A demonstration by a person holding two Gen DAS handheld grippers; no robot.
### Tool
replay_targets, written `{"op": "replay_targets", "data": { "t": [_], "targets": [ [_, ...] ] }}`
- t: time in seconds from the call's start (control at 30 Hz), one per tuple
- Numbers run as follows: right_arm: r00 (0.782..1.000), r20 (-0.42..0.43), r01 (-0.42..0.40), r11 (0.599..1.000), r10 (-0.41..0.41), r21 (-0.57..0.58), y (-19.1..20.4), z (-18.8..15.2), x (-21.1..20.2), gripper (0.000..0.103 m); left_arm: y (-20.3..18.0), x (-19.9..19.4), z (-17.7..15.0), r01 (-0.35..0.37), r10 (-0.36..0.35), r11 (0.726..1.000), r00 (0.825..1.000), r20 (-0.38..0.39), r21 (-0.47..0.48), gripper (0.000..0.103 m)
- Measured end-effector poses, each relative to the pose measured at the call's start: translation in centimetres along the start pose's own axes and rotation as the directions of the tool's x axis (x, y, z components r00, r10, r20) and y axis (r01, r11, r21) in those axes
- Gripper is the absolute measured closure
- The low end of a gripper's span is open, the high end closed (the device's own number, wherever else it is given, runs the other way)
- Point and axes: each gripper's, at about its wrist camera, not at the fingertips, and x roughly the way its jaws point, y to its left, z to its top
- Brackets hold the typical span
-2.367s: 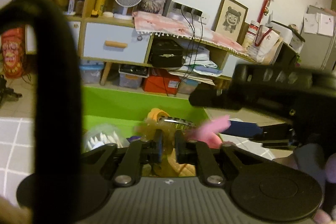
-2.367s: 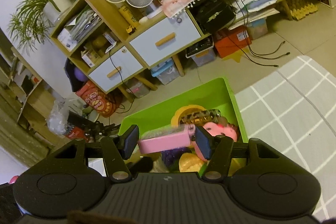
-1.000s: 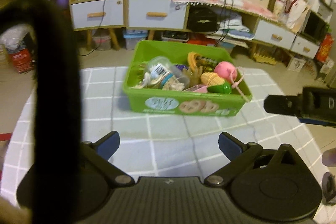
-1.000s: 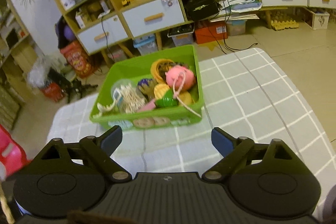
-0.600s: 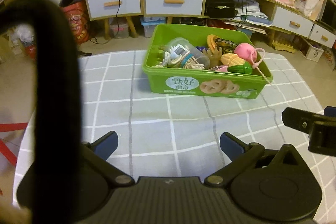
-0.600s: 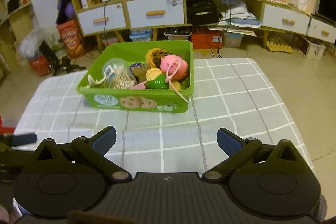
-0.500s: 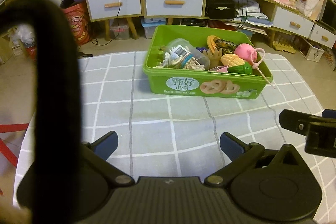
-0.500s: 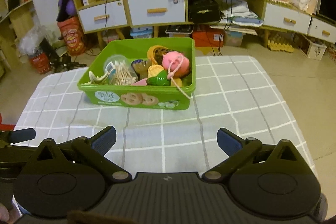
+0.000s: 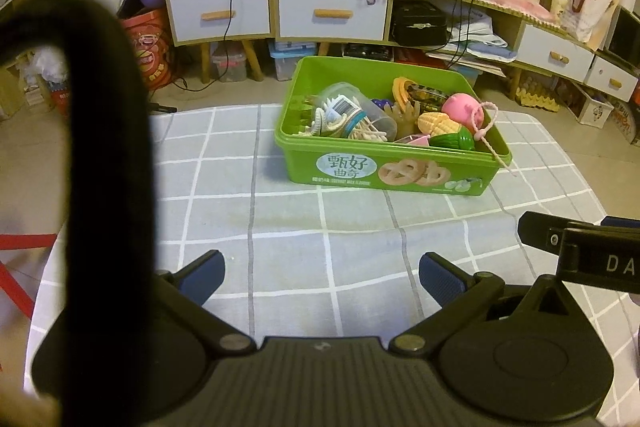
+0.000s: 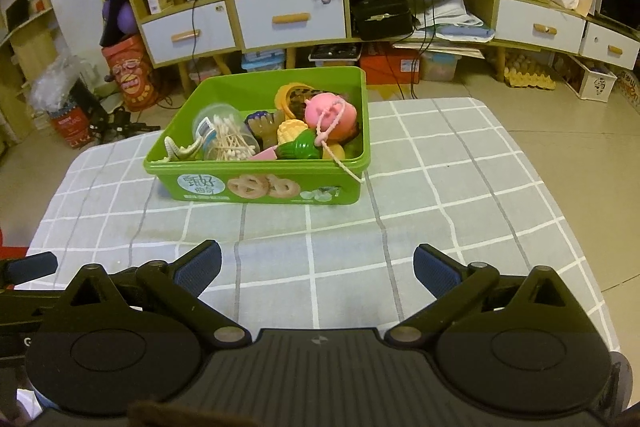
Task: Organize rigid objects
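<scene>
We hold the left gripper (image 9: pixel 320 277) and the right gripper (image 10: pixel 316 267) side by side over the near part of the checked tablecloth (image 10: pixel 440 187), both with fingers spread wide and holding nothing. The green bin (image 10: pixel 260 187), full of toys, sits well ahead near the table's far edge. Bare cloth lies between us and the bin, and to its right.

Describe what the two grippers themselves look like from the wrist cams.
Both are matte black plastic: a ribbed centre plate, round discs either side, silver pivot screws. The left gripper and right gripper carry blue textured finger pads. A blurred black loop crosses the left view.
</scene>
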Motion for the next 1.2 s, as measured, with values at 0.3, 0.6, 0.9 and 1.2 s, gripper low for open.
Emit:
{"op": "replay_targets", "data": {
  "t": [0.3, 0.6, 0.9, 1.2],
  "targets": [
    [1.0, -0.006, 0.002, 1.0, -0.002, 0.002, -0.14, 0.07, 0.19, 0.002, -0.03, -0.01, -0.04, 0.0, 0.0, 1.0, 1.0, 0.0, 0.0, 0.014],
    [1.0, -0.007, 0.004, 1.0, -0.004, -0.001, -0.21, -0.01, 0.27, 0.002, -0.05, 0.02, -0.09, -0.006, 0.006, 1.0, 1.0, -0.002, -0.003, 0.014],
    [1.0, -0.008, 0.005, 1.0, -0.005, -0.001, -0.2, -0.07, 0.26, 0.002, -0.03, 0.09, -0.18, -0.005, 0.005, 1.0, 1.0, -0.004, -0.004, 0.014],
    [1.0, -0.007, 0.005, 1.0, -0.005, -0.002, -0.18, -0.05, 0.26, 0.002, 0.0, 0.08, -0.22, -0.004, 0.004, 1.0, 1.0, -0.005, -0.004, 0.014]
  ]
}}
